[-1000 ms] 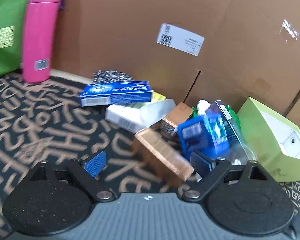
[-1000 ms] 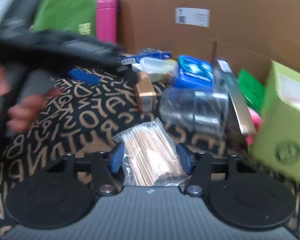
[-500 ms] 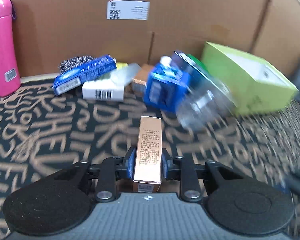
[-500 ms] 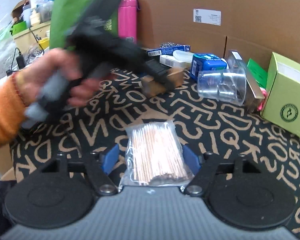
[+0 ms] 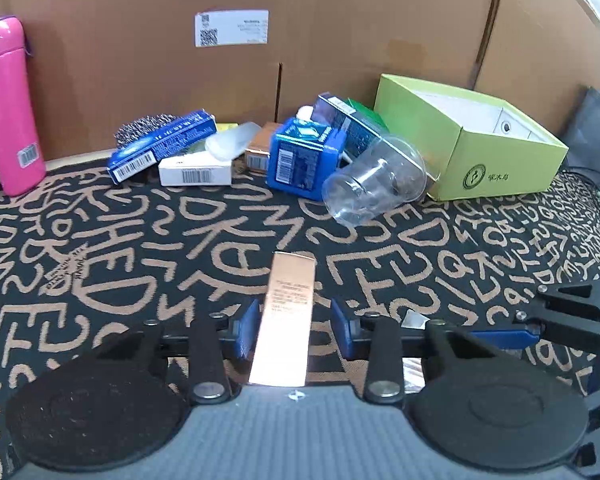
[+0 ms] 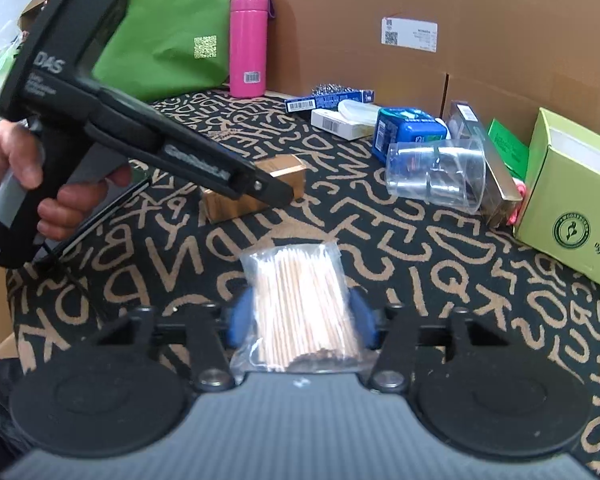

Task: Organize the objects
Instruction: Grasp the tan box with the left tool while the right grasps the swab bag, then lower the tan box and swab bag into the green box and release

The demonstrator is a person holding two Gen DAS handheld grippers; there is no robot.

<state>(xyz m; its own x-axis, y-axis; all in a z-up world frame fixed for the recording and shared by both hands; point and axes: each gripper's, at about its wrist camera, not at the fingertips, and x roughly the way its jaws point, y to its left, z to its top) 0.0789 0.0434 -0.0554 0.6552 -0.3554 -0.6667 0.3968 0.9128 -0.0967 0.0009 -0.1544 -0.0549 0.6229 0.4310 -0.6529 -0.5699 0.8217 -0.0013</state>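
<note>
a black worktop cloth (image 5: 148, 240) patterned with tan letters runs back to a brown cardboard wall (image 5: 340, 40), where small cartons lie in a loose heap. a tall pink flask (image 5: 8, 104) stands upright at the far left of it, and an open lime-green cardboard box (image 5: 472, 152) sits at the right with a clear plastic cup (image 5: 374, 178) on its side just beside it, touching a blue carton (image 5: 304, 156). in the foreground the left gripper (image 5: 296, 330) has a slim copper-coloured carton (image 5: 286, 316) lying lengthwise between its blue pads, which stand slightly clear of it on both sides as the jaws open. the right gripper (image 6: 302, 316) straddles a clear bag of wooden sticks (image 6: 300, 304) resting on the cloth near the front edge; its jaws are closing, the blue pads right at the bag's sides. a person's hand (image 6: 28, 184) holds the left tool's grey handle.
</note>
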